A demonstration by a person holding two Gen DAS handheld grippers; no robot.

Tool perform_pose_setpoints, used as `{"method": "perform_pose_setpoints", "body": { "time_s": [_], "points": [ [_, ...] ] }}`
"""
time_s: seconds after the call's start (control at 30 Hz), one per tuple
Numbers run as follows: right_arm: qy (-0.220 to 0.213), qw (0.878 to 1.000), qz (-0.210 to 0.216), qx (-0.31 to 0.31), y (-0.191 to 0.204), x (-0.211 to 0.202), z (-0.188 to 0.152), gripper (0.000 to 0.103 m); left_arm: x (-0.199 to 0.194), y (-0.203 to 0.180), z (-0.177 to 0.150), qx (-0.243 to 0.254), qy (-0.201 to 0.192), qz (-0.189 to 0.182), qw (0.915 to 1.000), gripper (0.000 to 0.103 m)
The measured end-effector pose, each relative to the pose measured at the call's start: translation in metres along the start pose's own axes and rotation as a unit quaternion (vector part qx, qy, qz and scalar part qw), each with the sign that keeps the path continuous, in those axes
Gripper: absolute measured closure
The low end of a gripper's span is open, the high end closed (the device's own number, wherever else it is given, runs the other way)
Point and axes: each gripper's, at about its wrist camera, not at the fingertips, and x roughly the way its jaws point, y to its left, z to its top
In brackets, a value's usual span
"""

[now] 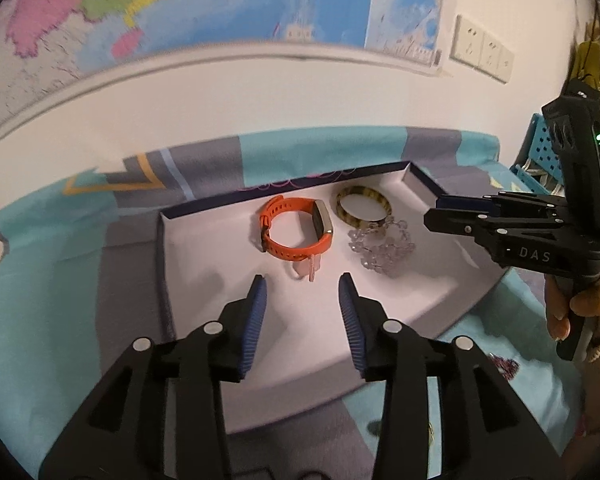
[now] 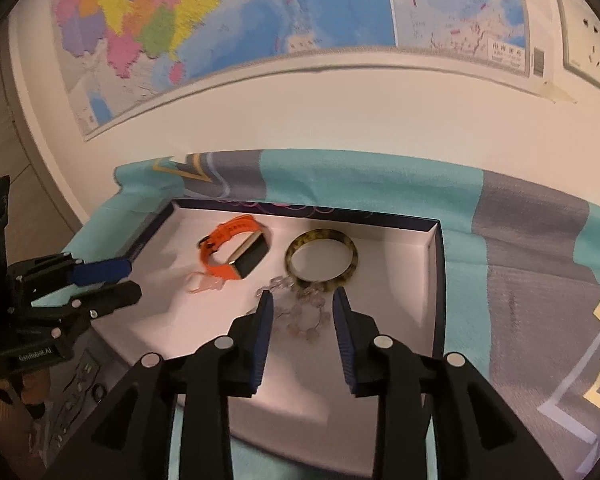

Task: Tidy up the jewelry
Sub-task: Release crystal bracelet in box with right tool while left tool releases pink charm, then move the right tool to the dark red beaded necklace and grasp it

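A shallow white-lined box point(image 1: 220, 248) with a dark blue rim lies on a patterned cloth. In it lie an orange watch point(image 1: 284, 250), a yellow-and-black bangle point(image 1: 364, 191), a clear bead bracelet point(image 1: 380, 266) and a small pink piece point(image 1: 314, 270). My left gripper point(image 1: 303, 280) hovers open over the box floor, just short of the pink piece, with nothing between its pads. My right gripper point(image 2: 303, 295) is open above the bead bracelet point(image 2: 278, 282); the beads show in the gap but the pads do not press them. The watch point(image 2: 252, 258) and bangle point(image 2: 320, 234) lie beyond it.
The teal and grey cloth point(image 1: 52, 280) covers the surface up to a white wall with a map point(image 1: 180, 8) and sockets point(image 1: 484, 50). A blue perforated basket point(image 1: 540, 152) stands at the right. A hand point(image 1: 580, 308) holds the right gripper's handle. A dark panel with buttons point(image 2: 80, 384) lies beside the box.
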Motion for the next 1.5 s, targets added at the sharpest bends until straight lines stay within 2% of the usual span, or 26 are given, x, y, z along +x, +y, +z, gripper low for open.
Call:
{"method": "perform_pose_setpoints", "body": {
  "time_s": [0.13,0.3,0.43,0.63,0.83,0.93,1.0,1.1,1.27,1.5],
  "points": [
    [0.0,1.0,0.015,-0.018,0.009,-0.02,-0.016,0.074,-0.02,0.0,-0.012,0.003,-0.011,-0.002,0.9999,0.062],
    [0.03,0.998,0.021,-0.052,0.023,-0.036,-0.051,0.074,-0.036,-0.005,-0.031,0.009,-0.015,-0.005,0.9998,0.058],
    [0.056,0.996,0.009,-0.075,0.032,-0.043,-0.084,0.074,-0.041,-0.009,-0.049,0.007,-0.009,-0.011,0.9999,0.057],
    [0.076,0.995,0.005,-0.072,0.029,-0.051,-0.111,0.074,-0.041,-0.015,-0.07,-0.002,0.008,-0.024,0.9997,0.056],
    [0.085,0.993,0.0,-0.081,0.032,-0.046,-0.116,0.079,-0.043,-0.02,-0.08,-0.014,0.01,-0.034,0.9993,0.056],
    [0.085,0.993,0.007,-0.078,0.033,-0.044,-0.116,0.085,-0.045,-0.02,-0.084,-0.018,0.011,-0.035,0.9992,0.056],
    [0.084,0.993,0.012,-0.077,0.034,-0.044,-0.116,0.097,-0.047,-0.018,-0.086,-0.022,0.013,-0.035,0.9991,0.056],
    [0.084,0.993,0.009,-0.079,0.035,-0.045,-0.116,0.101,-0.047,-0.016,-0.089,-0.028,0.017,-0.035,0.9989,0.056],
    [0.062,0.995,0.011,-0.072,0.038,-0.057,-0.11,0.102,-0.046,-0.014,-0.092,-0.033,0.018,-0.039,0.9985,0.056],
    [0.037,0.996,0.034,-0.078,0.05,-0.074,-0.098,0.102,-0.047,-0.017,-0.094,-0.028,0.016,-0.044,0.9985,0.056]
  ]
}}
